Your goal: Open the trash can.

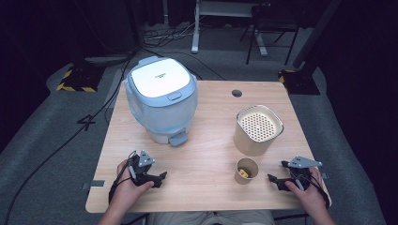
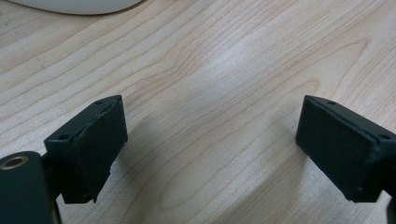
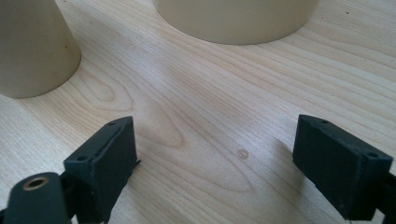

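While both rest low over the table, left gripper & right gripper jaws gape wide (nothing held).

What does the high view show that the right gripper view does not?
High view alone: the blue-white bin with its lid shut, the large beige container's perforated top, something yellow inside the small cup, and both hands with the left claw.

Right gripper view alone: the open right claw close up, with bare wood between its jaws.

Both: the table, the cup and the container's base.
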`<state>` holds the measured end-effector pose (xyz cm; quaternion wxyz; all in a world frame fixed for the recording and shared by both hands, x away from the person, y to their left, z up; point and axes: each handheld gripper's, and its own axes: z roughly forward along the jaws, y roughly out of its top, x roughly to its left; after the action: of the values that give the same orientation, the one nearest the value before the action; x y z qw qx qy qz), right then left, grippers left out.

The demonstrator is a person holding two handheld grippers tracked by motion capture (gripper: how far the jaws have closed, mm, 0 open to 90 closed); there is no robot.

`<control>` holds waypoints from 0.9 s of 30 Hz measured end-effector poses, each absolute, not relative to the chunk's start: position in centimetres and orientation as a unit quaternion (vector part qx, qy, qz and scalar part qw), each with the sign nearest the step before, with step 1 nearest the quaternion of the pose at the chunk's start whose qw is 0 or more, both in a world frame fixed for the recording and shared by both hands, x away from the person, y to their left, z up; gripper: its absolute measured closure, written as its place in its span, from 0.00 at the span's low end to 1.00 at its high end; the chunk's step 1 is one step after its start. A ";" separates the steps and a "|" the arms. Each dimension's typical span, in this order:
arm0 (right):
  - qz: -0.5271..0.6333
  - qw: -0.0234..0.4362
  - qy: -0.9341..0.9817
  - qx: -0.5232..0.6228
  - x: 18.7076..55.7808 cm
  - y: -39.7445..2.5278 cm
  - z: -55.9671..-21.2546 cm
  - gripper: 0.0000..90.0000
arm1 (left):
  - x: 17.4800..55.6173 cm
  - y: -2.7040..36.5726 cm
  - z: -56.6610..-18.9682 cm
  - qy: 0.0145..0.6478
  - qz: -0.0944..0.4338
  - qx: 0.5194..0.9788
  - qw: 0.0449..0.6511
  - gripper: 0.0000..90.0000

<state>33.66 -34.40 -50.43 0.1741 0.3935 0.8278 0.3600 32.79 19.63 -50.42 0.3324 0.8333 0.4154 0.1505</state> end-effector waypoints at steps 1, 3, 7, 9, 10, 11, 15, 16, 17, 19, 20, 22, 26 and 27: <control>0.360 0.173 0.828 0.393 33.7 -34.4 -50.4 0.15 | 32.8 19.6 -50.4 0.416 0.152 0.832 0.334 0.12; 0.361 0.173 0.828 0.393 33.7 -34.4 -50.4 0.15 | 32.8 19.7 -50.4 0.416 0.152 0.831 0.338 0.14; 0.361 0.173 0.828 0.393 33.7 -34.4 -50.4 0.15 | 32.8 19.7 -50.3 0.412 0.151 0.833 0.338 0.18; 0.361 0.173 0.828 0.393 33.7 -34.4 -50.4 0.15 | 32.8 19.8 -50.1 0.406 0.150 0.836 0.338 0.26; 0.361 0.173 0.828 0.393 33.7 -34.4 -50.4 0.15 | 32.8 19.8 -50.1 0.406 0.150 0.836 0.338 0.28; 0.361 0.173 0.828 0.393 33.7 -34.4 -50.4 0.15 | 32.8 19.8 -50.0 0.405 0.146 0.835 0.343 0.28; 0.361 0.173 0.828 0.392 33.7 -34.4 -50.4 0.15 | 32.7 20.2 -48.8 0.388 0.134 0.841 0.351 0.33; 0.361 0.171 0.830 0.388 33.8 -34.5 -50.4 0.15 | 32.6 20.8 -47.8 0.378 0.128 0.843 0.361 0.34; 0.361 0.171 0.830 0.388 33.8 -34.5 -50.4 0.15 | 32.6 20.8 -47.8 0.378 0.128 0.843 0.361 0.34; 0.361 0.170 0.832 0.385 33.8 -34.5 -50.4 0.15 | 32.4 21.6 -46.3 0.375 0.135 0.837 0.374 0.34; 0.361 0.170 0.832 0.385 33.8 -34.5 -50.4 0.15 | 32.4 21.6 -46.3 0.375 0.135 0.837 0.374 0.34; 0.362 0.169 0.833 0.383 33.9 -34.5 -50.4 0.15 | 32.2 22.1 -45.2 0.371 0.135 0.834 0.386 0.36; 0.363 0.167 0.834 0.382 34.0 -34.5 -50.4 0.15 | 32.2 22.5 -43.9 0.367 0.139 0.829 0.399 0.41; 0.363 0.167 0.834 0.382 34.0 -34.5 -50.4 0.15 | 32.2 22.5 -43.9 0.367 0.139 0.829 0.399 0.43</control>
<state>34.00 -34.53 -50.42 0.1667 0.3815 0.8338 0.3626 32.21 22.51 -43.91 0.3989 0.8287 0.3672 0.1392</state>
